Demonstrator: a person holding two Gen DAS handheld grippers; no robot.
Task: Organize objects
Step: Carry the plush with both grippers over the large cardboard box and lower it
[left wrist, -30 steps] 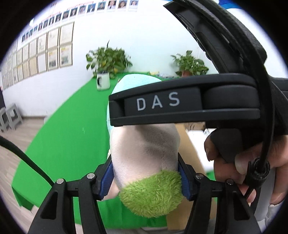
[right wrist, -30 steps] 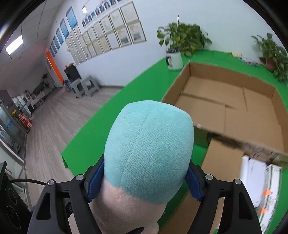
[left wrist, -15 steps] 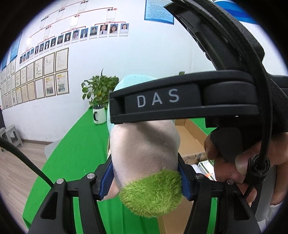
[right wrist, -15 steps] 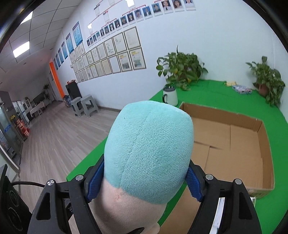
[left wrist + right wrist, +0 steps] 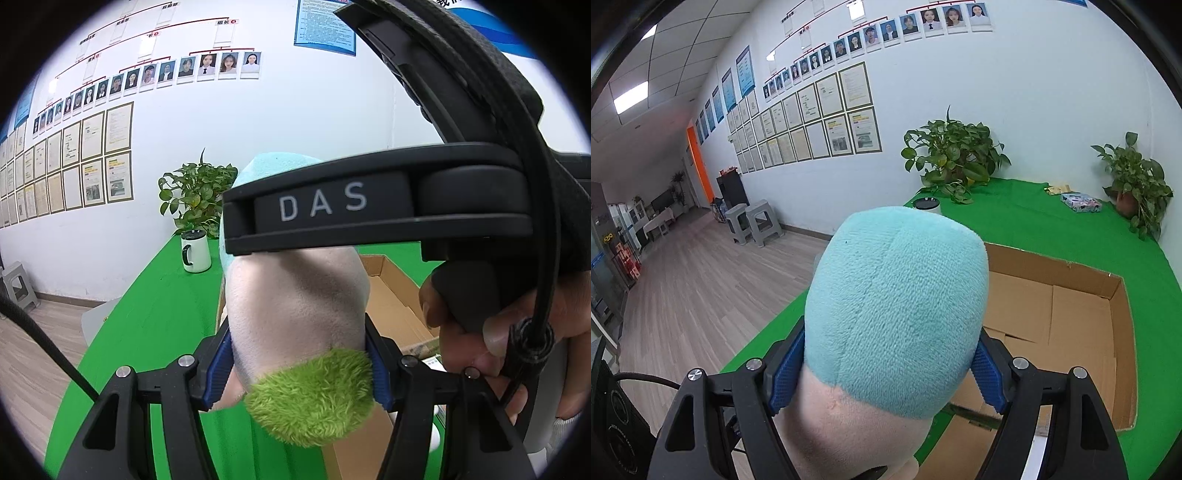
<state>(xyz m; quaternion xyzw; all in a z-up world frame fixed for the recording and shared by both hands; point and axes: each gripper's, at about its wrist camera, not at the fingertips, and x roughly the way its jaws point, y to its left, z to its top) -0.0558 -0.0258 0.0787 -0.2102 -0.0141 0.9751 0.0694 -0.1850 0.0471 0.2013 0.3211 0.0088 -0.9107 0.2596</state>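
Note:
A long plush toy is held between both grippers above the green table. My left gripper (image 5: 299, 363) is shut on its beige middle (image 5: 295, 302), just above a fuzzy green tuft (image 5: 314, 395). My right gripper (image 5: 886, 369) is shut on the toy's teal end (image 5: 897, 291), with the blue pads pressing into both sides. In the left wrist view the black housing marked DAS (image 5: 369, 206) of the other tool crosses the picture, held by a person's hand (image 5: 461, 332). An open cardboard box (image 5: 1082, 317) lies behind and below the toy.
The green cloth table (image 5: 1034, 229) carries a white mug (image 5: 195, 251), two potted plants (image 5: 953, 155) (image 5: 1134, 184) and a patterned flat box (image 5: 1080, 202) by the far wall. Another cardboard piece (image 5: 960, 450) lies under the toy. Grey stools (image 5: 753, 221) stand on the floor at left.
Both grippers have risen with the plush toy still held at both ends. The box and table have dropped lower in both views, and more of the wall shows.

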